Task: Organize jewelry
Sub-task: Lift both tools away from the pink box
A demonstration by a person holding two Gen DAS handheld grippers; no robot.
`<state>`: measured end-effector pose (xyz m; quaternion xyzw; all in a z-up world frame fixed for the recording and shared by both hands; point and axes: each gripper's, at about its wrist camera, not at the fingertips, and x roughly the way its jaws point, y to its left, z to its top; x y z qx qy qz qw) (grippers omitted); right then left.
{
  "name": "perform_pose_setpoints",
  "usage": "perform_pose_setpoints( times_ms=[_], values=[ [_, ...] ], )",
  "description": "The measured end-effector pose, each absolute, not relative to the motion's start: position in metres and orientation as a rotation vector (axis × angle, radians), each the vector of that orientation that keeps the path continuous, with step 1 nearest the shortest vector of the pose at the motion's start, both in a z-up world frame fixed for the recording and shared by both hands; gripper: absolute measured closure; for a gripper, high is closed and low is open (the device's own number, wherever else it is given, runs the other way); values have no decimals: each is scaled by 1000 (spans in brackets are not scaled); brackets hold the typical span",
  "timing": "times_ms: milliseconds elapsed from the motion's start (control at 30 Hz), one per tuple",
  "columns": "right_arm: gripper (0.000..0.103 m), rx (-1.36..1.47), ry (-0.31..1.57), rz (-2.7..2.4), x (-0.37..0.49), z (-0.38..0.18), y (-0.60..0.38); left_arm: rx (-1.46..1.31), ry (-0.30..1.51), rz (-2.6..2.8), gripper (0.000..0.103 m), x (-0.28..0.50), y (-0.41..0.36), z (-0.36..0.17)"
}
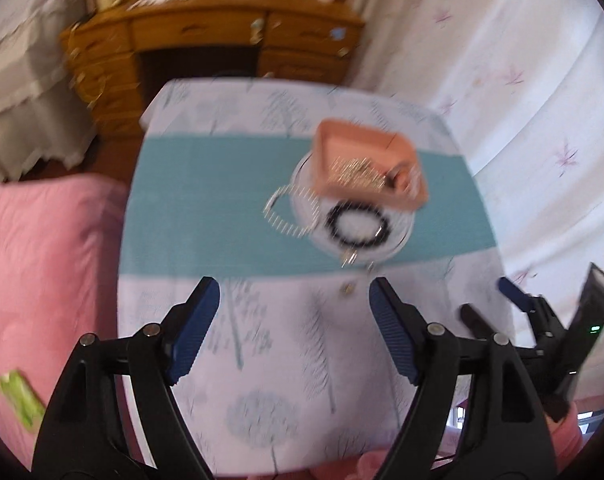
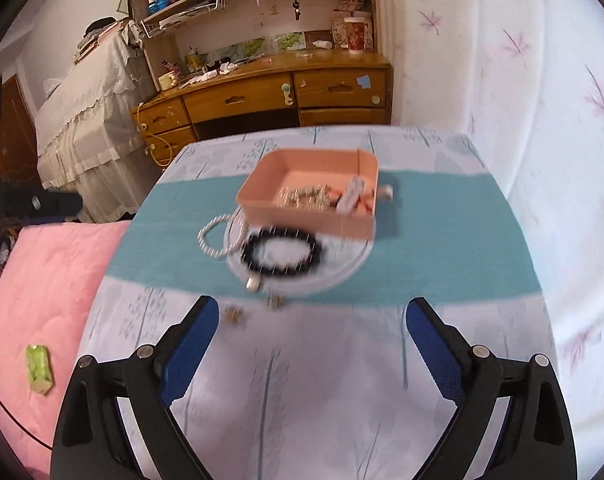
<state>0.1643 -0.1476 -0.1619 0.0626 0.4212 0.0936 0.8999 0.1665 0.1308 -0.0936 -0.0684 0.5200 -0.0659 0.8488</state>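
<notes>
A pink open box (image 2: 309,196) (image 1: 369,168) holding silver jewelry and small items rests partly on a clear round plate (image 2: 341,272) (image 1: 397,236) on the table. A black bead bracelet (image 2: 282,252) (image 1: 359,224) lies on the plate. A white pearl bracelet (image 2: 218,236) (image 1: 290,212) lies at the plate's left edge. Small gold pieces (image 2: 234,316) (image 1: 347,288) lie on the cloth in front of the plate. My left gripper (image 1: 294,296) is open and empty, above the near cloth. My right gripper (image 2: 309,320) is open and empty; it also shows in the left wrist view (image 1: 487,300) at the right.
The table has a white tree-print cloth (image 2: 302,380) with a teal band (image 2: 441,240). A pink quilt (image 2: 42,292) with a green packet (image 2: 40,368) lies left. A cluttered wooden desk (image 2: 262,92) stands behind. White floral fabric (image 2: 541,120) lies on the right.
</notes>
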Motion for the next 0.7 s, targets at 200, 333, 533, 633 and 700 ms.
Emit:
perform_pose_setpoints(
  times_ms=[200, 333, 533, 633, 700],
  values=[
    [7, 209, 879, 216, 112, -165, -155, -134, 1143, -29, 28, 121, 146, -113],
    [7, 220, 882, 220, 93, -165, -158, -131, 1130, -11, 28, 101, 150, -117],
    [7, 263, 941, 203, 102, -168, -172, -51, 1153, -32, 28, 98, 127, -125],
    [7, 322, 970, 203, 109, -170, -185, -16, 1155, -57, 28, 96, 111, -128],
    [7, 363, 983, 198, 113, -172, -195, -8, 1154, -119, 28, 96, 98, -131]
  ],
)
